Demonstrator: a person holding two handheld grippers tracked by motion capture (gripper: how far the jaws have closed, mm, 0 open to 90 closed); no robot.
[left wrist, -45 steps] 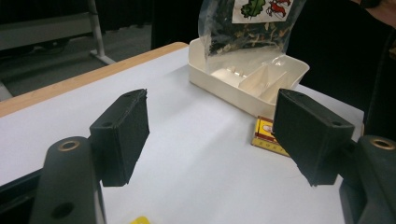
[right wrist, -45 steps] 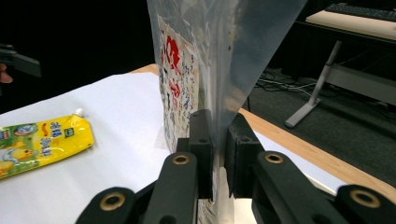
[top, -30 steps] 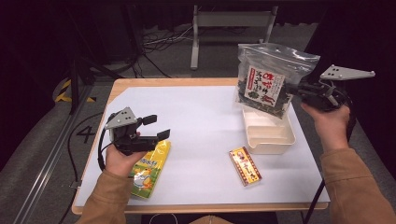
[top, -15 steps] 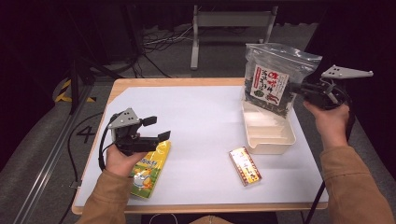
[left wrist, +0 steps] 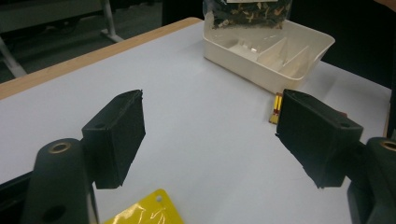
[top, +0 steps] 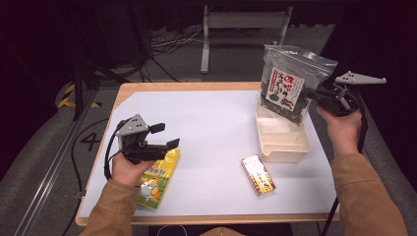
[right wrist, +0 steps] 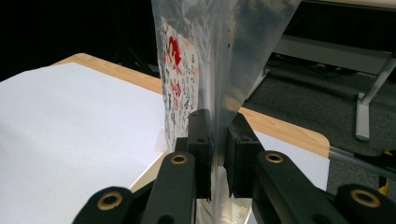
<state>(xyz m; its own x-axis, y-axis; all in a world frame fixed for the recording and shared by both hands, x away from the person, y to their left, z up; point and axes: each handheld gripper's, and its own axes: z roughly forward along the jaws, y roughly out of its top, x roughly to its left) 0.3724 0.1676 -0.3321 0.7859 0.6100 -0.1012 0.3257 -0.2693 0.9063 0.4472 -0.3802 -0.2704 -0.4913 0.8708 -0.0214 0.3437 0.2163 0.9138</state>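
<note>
A clear bag of dark dried leaves with a white and red label (top: 289, 82) hangs upright over the far end of the cream divided tray (top: 300, 145). My right gripper (top: 311, 94) is shut on the bag's edge; in the right gripper view the plastic (right wrist: 219, 56) rises from between the two closed jaws. My left gripper (top: 164, 135) stands open at the table's left with nothing between its pads (left wrist: 116, 135), just above a yellow snack packet (top: 156, 178). The tray (left wrist: 299, 70) and the bag's bottom (left wrist: 247, 11) lie far ahead of those jaws.
A small red and yellow box (top: 258, 174) lies flat near the front, beside the tray's near end. The white sheet (top: 216, 128) covers the wooden table (top: 192, 86). Dark floor, cables and a metal frame (top: 241, 22) lie behind.
The right hand has lowered the bag slightly and brought it right, closer over the tray. The left hand and its gripper have stayed in place.
</note>
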